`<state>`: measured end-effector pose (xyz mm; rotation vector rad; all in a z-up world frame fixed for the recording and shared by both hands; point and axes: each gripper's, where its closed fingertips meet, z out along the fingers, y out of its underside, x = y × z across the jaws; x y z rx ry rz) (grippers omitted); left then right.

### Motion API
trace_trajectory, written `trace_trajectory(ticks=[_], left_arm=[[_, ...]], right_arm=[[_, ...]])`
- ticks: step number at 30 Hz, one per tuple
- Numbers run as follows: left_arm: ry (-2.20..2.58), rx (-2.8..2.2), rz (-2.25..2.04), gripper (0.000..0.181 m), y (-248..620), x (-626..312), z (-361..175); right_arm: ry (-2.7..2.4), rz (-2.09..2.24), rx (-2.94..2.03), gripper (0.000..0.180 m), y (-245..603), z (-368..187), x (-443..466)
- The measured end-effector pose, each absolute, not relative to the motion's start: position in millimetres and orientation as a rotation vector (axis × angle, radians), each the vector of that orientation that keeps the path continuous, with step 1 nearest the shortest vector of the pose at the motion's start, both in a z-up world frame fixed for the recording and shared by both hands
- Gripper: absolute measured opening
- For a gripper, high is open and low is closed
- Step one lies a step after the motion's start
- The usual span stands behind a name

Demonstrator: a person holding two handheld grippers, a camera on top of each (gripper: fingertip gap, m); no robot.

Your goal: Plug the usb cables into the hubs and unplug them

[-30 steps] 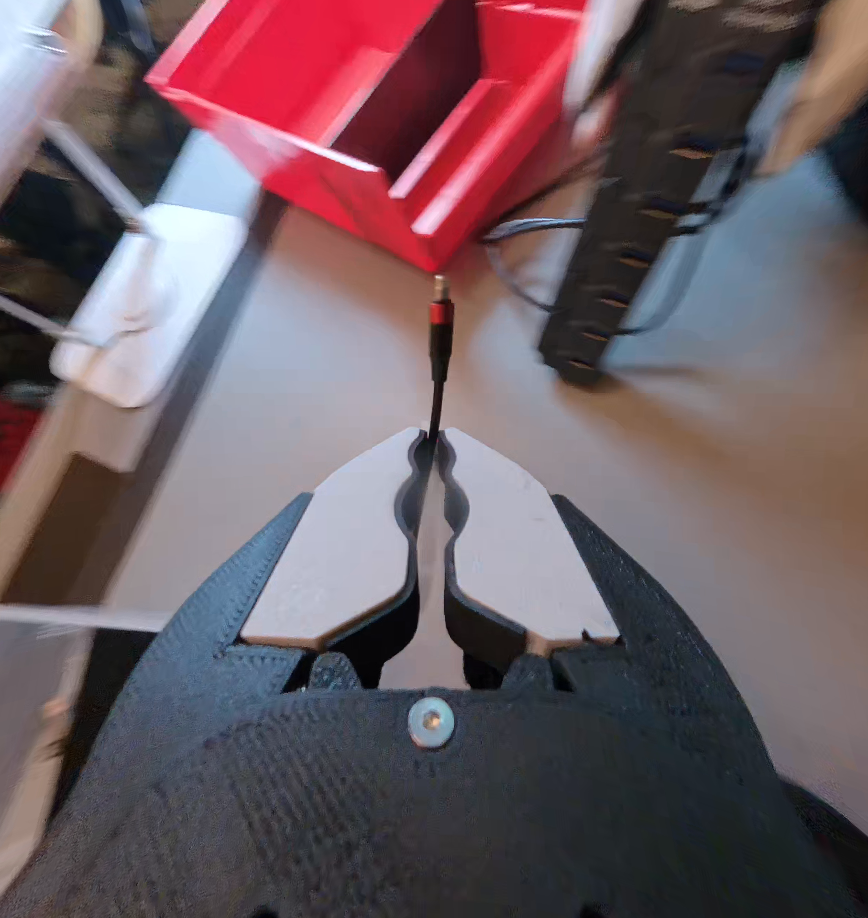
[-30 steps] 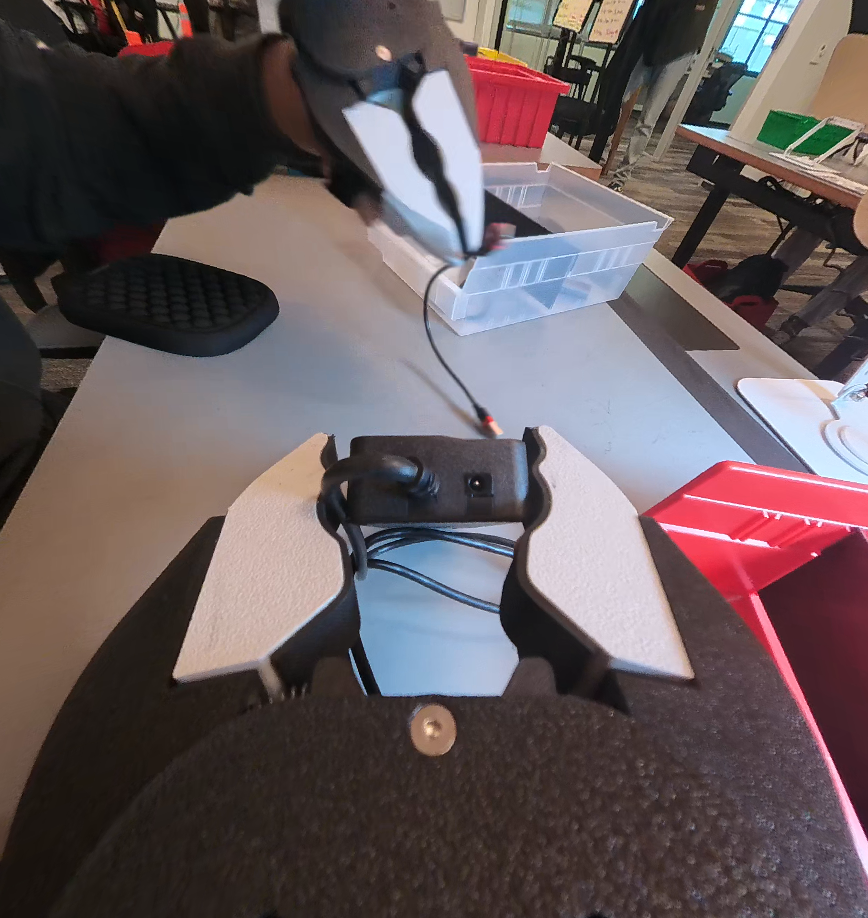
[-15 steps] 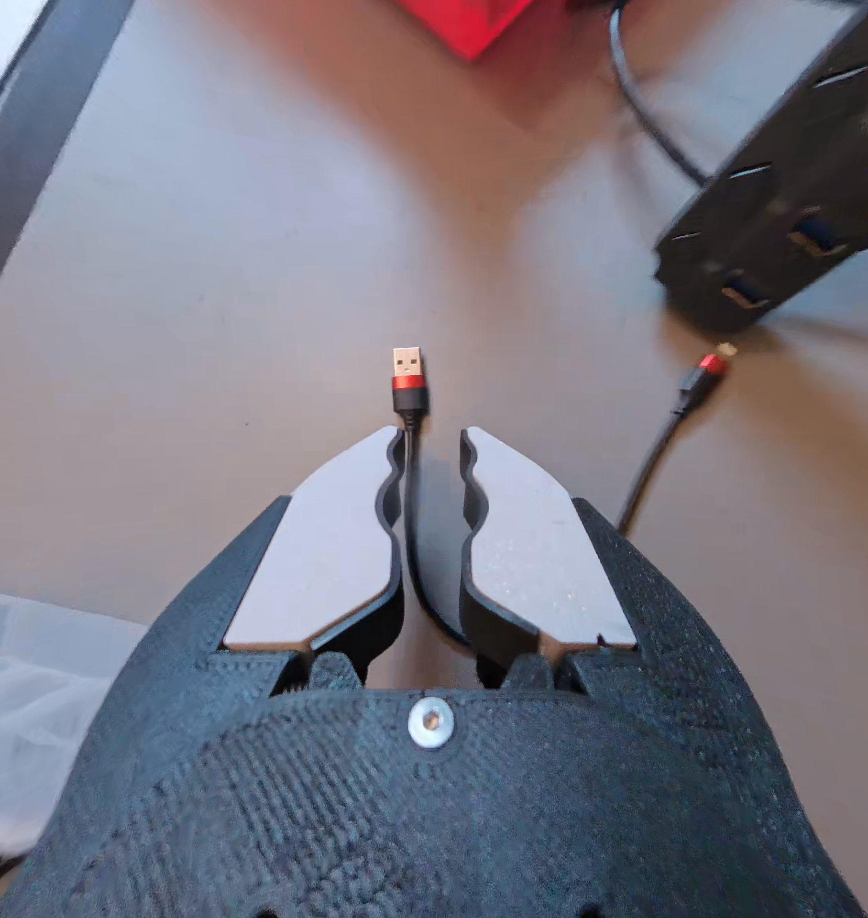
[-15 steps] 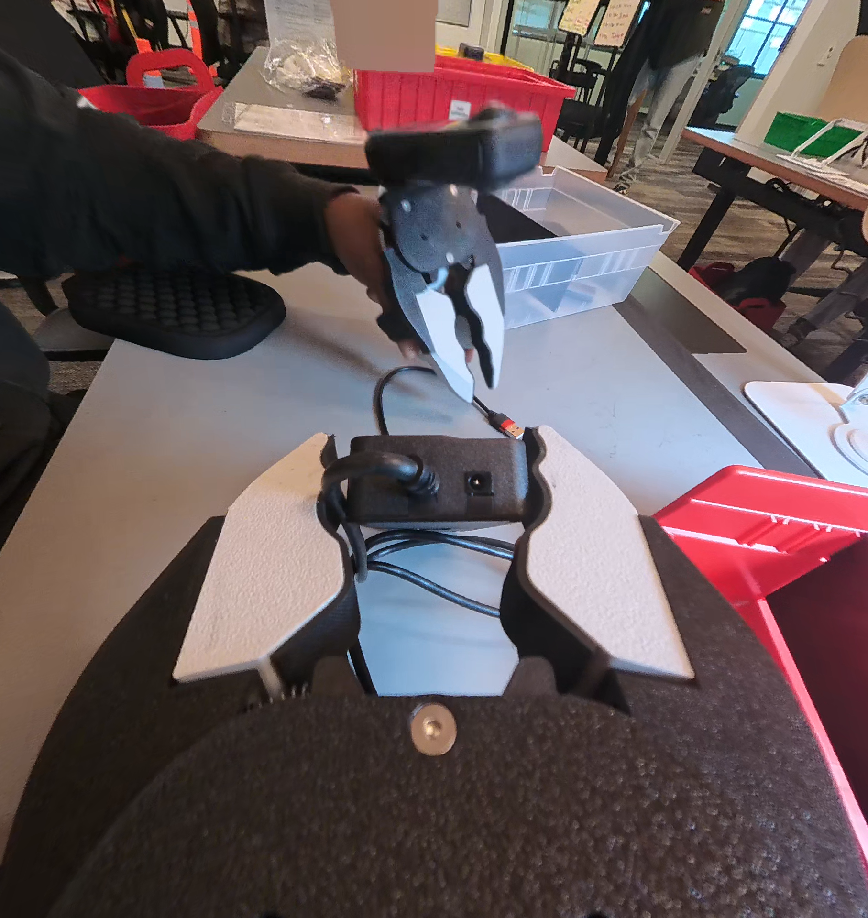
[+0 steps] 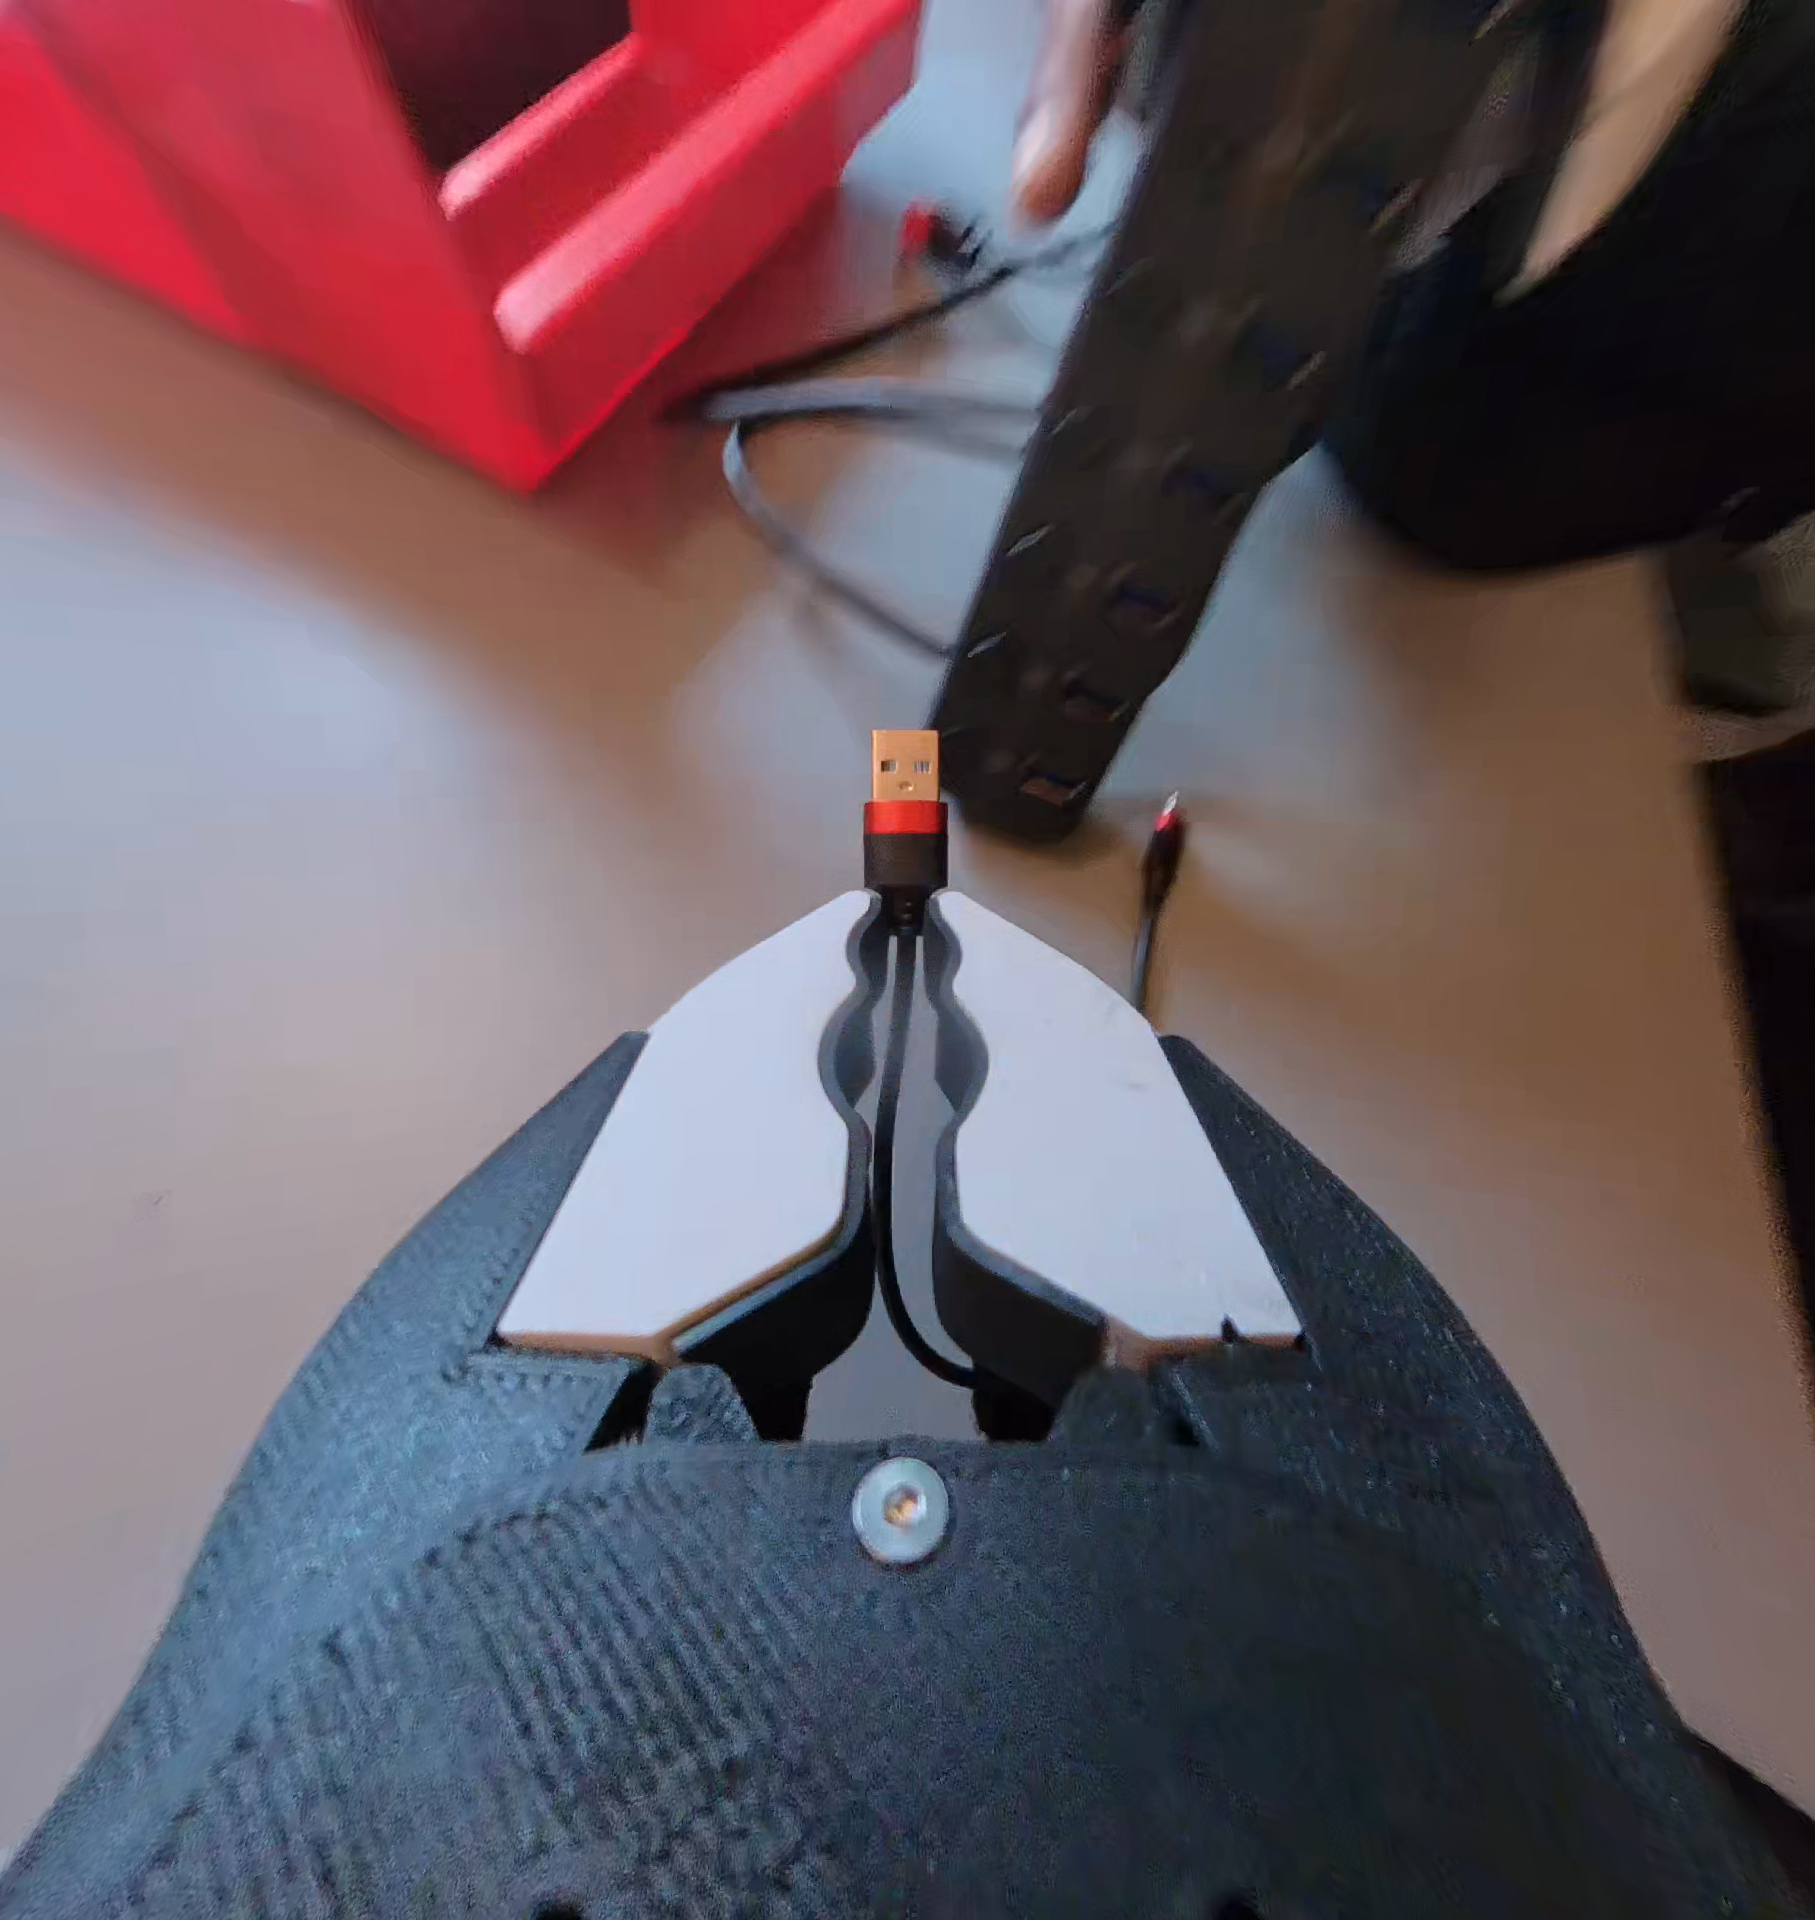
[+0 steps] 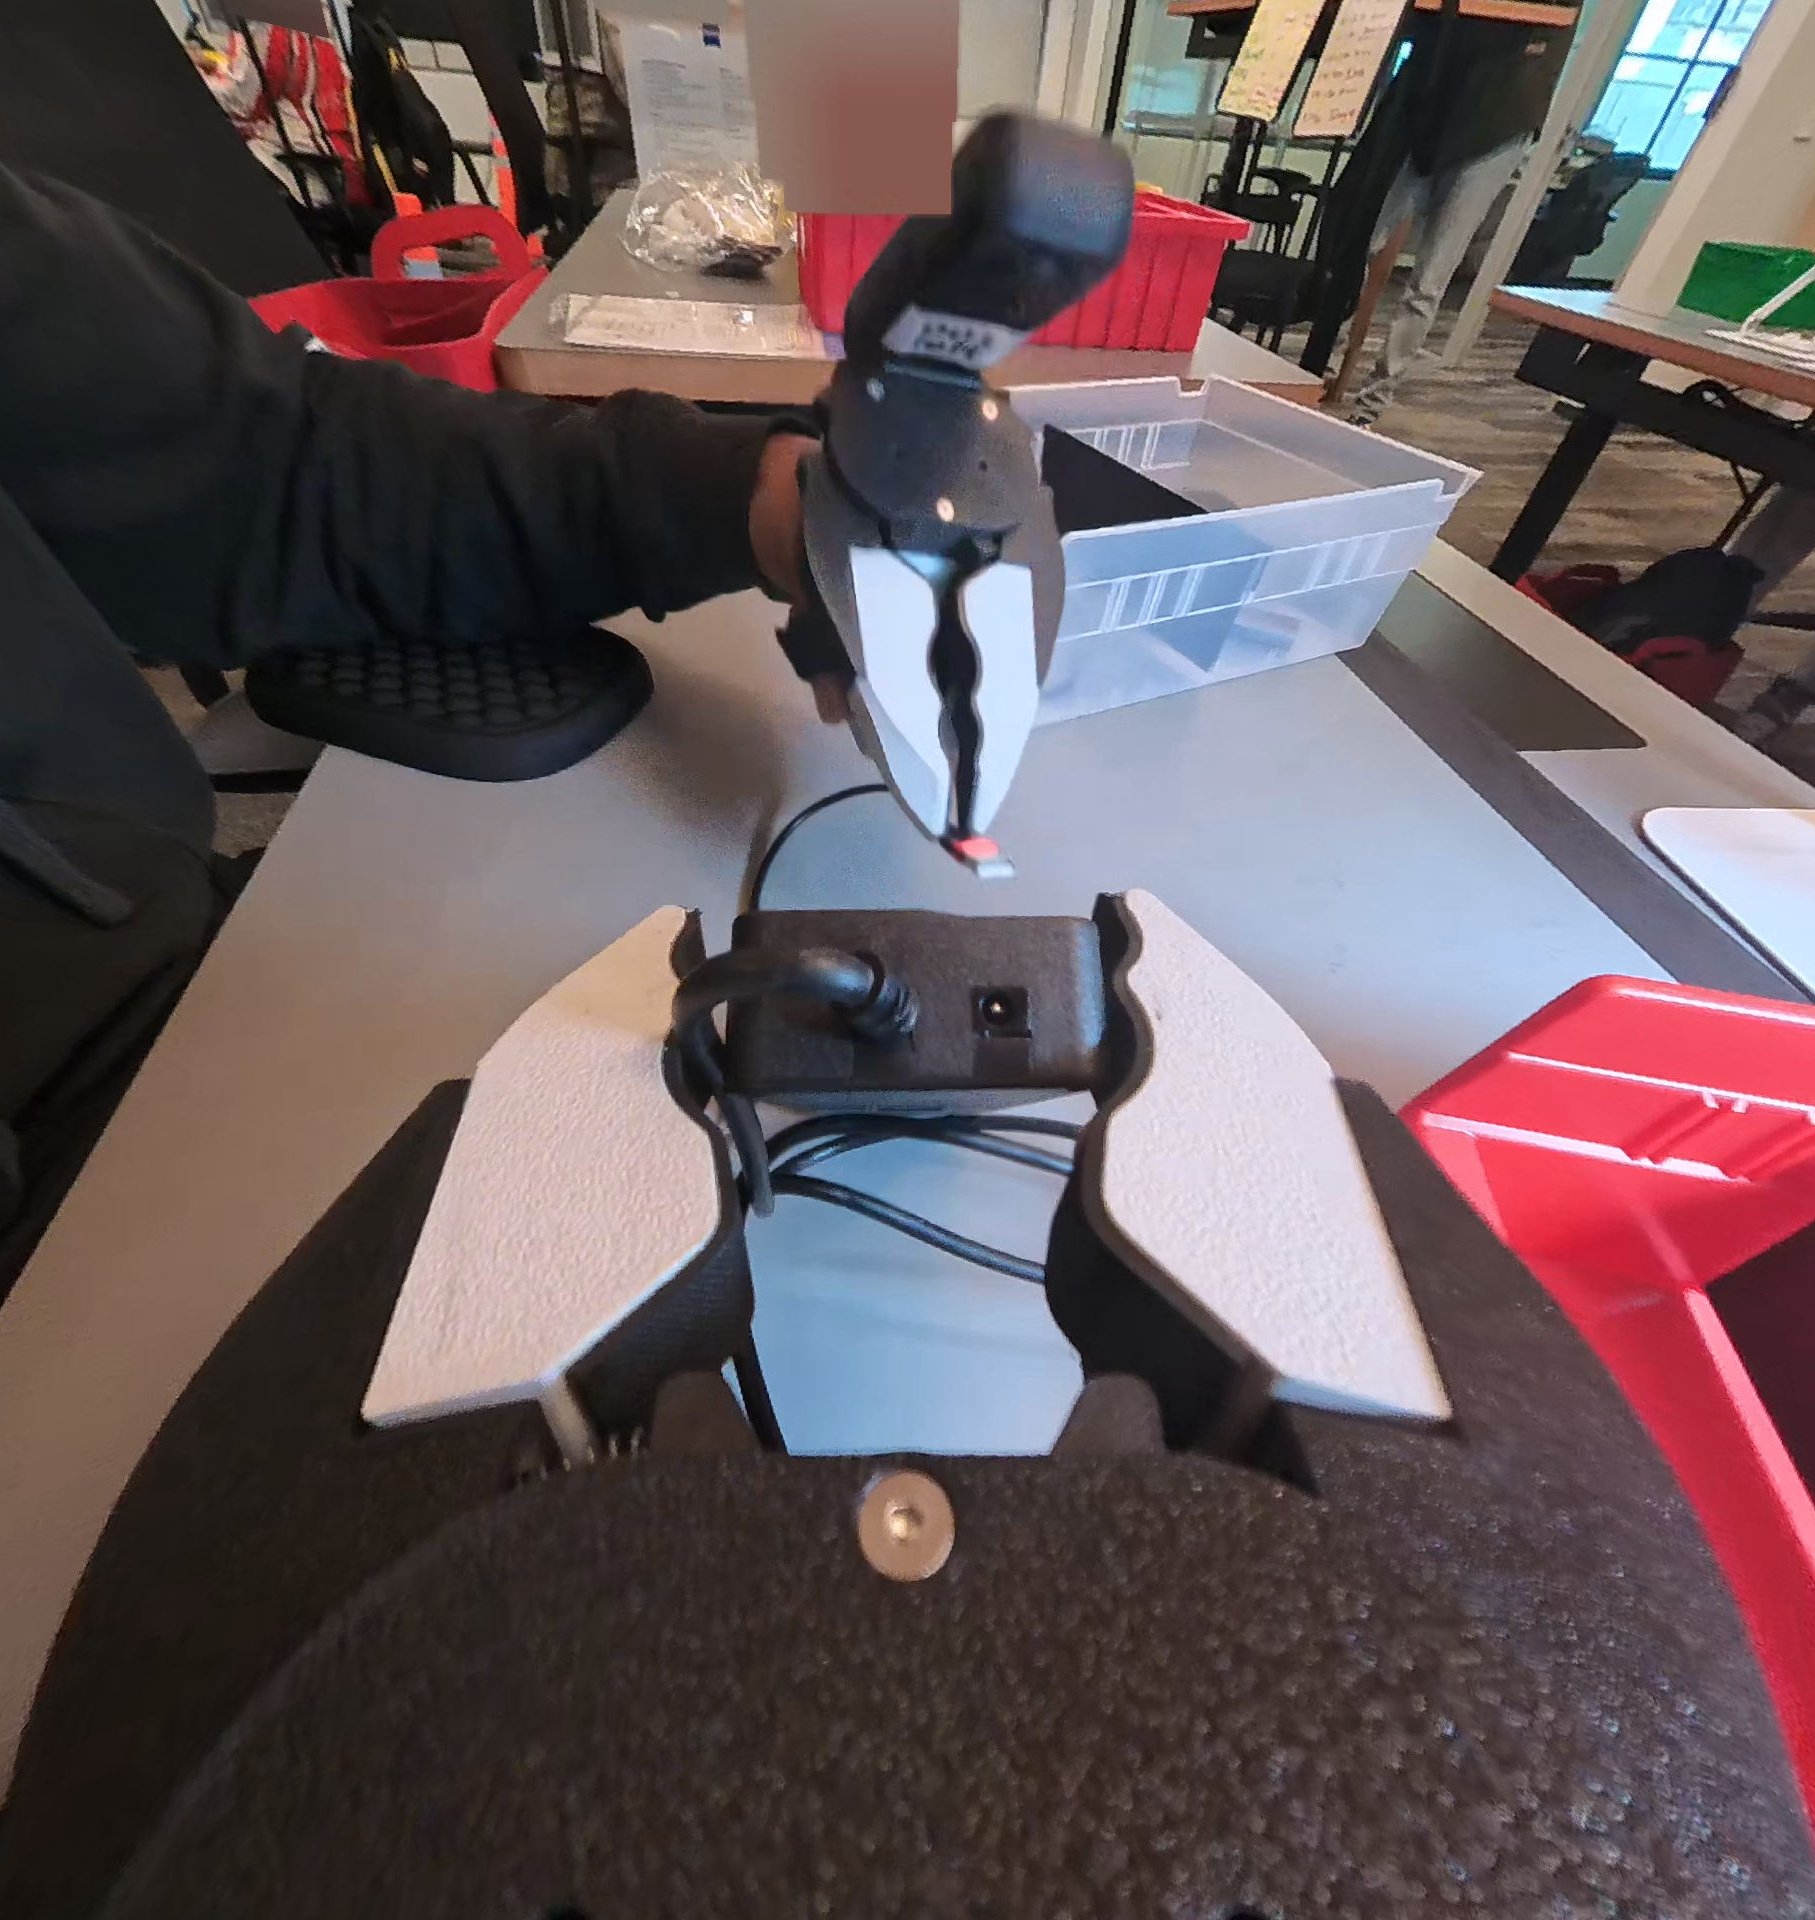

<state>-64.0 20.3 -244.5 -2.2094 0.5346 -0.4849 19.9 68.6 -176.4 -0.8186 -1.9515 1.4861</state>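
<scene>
My left gripper (image 5: 903, 896) is shut on a black USB cable just behind its plug (image 5: 905, 798), which has a red collar and a metal tip and points forward. The long black hub (image 5: 1131, 499) with several ports lies just ahead and to the right of the plug. The cable's other small end (image 5: 1163, 847) lies on the table by the hub's near end. My right gripper (image 6: 908, 920) is shut on the hub's end (image 6: 913, 1003). In the right wrist view the left gripper (image 6: 960, 831) hangs just above the hub's far end, the plug (image 6: 984, 854) pointing down.
A red divided bin (image 5: 446, 208) stands close left of the hub and shows at the right edge (image 6: 1651, 1122) in the right wrist view. The hub's own cord (image 6: 882, 1174) loops under my right gripper. A clear plastic tray (image 6: 1246, 551) and a black pad (image 6: 446, 696) sit farther back. The tips of one gripper are about 12 centimetres away from the tips of the other.
My left gripper has closed on the cable right behind the plug, lifted it and brought it up to the hub's far end. My right gripper has kept the hub still.
</scene>
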Motion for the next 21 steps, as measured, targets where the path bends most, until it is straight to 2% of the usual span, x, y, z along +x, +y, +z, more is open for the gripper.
trace_trajectory(ticks=[1, 5, 21], left_arm=[[0.539, -2.164, -0.539, 0.006, 17, -56, -232], [0.614, -2.067, -0.611, 0.006, 10, -27, -202], [0.891, -2.265, -0.358, 0.006, 21, 16, -184]], right_arm=[[-1.951, 1.499, -0.816, 0.071, 68, -176, 20], [-1.959, 1.542, -0.798, 0.071, 60, -177, 20], [-2.039, 1.456, -0.746, 0.071, 33, -172, 15]])
